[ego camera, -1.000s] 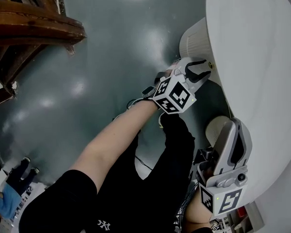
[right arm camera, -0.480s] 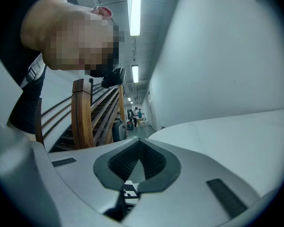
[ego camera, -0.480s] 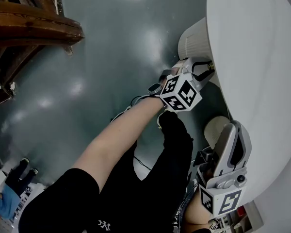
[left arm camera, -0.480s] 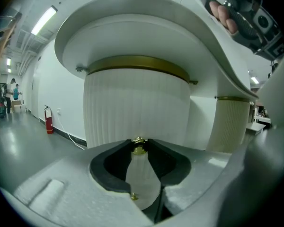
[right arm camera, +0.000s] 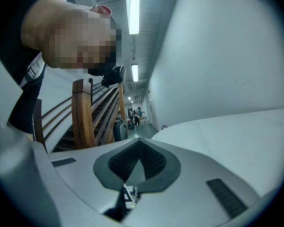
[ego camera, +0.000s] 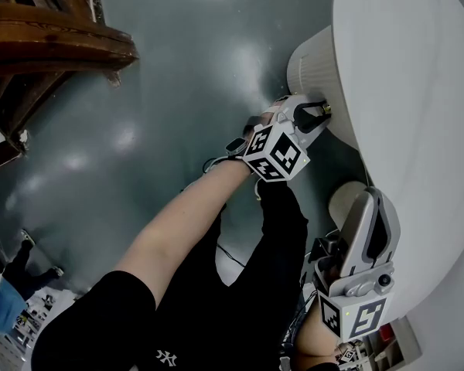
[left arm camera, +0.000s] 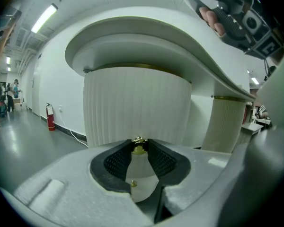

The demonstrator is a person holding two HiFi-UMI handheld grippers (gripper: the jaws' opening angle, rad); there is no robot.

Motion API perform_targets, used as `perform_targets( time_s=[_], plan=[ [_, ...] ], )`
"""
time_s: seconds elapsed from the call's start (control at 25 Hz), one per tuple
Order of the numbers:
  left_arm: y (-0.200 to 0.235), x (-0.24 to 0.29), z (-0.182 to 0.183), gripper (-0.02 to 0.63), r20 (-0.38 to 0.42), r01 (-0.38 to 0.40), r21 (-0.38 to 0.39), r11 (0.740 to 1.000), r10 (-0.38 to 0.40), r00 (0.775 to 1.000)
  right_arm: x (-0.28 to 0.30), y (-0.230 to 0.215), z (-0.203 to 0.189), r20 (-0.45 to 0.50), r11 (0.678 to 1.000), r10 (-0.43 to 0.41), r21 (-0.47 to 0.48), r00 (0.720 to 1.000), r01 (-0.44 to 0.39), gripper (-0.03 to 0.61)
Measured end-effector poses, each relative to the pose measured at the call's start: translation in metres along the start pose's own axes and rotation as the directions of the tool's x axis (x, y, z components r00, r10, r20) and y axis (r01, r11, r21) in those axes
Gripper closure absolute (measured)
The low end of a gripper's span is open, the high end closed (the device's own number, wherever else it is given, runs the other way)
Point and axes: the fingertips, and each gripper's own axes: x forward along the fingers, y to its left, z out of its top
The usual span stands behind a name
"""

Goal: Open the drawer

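A small brass drawer knob (left arm camera: 139, 147) sticks out of the white fluted drawer front (left arm camera: 132, 103) under the rounded white tabletop (ego camera: 417, 91). My left gripper (left arm camera: 139, 143) points at that front. Its jaws have just been closing, and the two black pads now sit against the knob's sides. In the head view the left gripper (ego camera: 321, 113) reaches the knob (ego camera: 327, 111) at the edge of the fluted front (ego camera: 313, 64). My right gripper (ego camera: 375, 203) is held lower down beside the table edge. It is shut with nothing between the pads (right arm camera: 128, 162).
A second fluted pedestal (left arm camera: 227, 122) stands to the right under the same top. A wooden staircase (ego camera: 54, 45) rises at the left over the grey floor (ego camera: 178, 91). A red fire extinguisher (left arm camera: 50, 122) stands by the far wall. The person's legs are below the grippers.
The left gripper pushed in toward the knob, then drew back a little, and its jaws narrowed around the knob. The right gripper has stayed where it was.
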Motion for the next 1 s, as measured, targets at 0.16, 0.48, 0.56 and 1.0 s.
perform_targets(
  time_s=[0.16,0.48,0.56,1.0],
  plan=[
    [-0.008,-0.025,-0.014,0.503,-0.046,0.001,-0.002,1.0,-0.001,0.999,-0.007,0.02,0.003,-0.007,1.0,0.012,0.008,1.0,-0.012,0.564],
    [-0.009,-0.067,-0.031,0.502,-0.096,-0.021,-0.034,0.999,0.017,0.995,-0.014,0.045,0.006,-0.03,0.998,0.021,0.051,0.999,-0.02,0.563],
    [-0.009,-0.079,-0.036,0.502,-0.106,-0.025,-0.038,0.999,0.021,0.994,-0.017,0.053,0.004,-0.037,0.998,0.023,0.053,0.999,-0.021,0.563],
    [-0.007,-0.131,-0.063,0.503,-0.133,-0.037,-0.042,0.998,0.031,0.991,-0.025,0.096,-0.008,-0.062,0.998,0.034,0.051,0.997,-0.031,0.565]
  ],
)
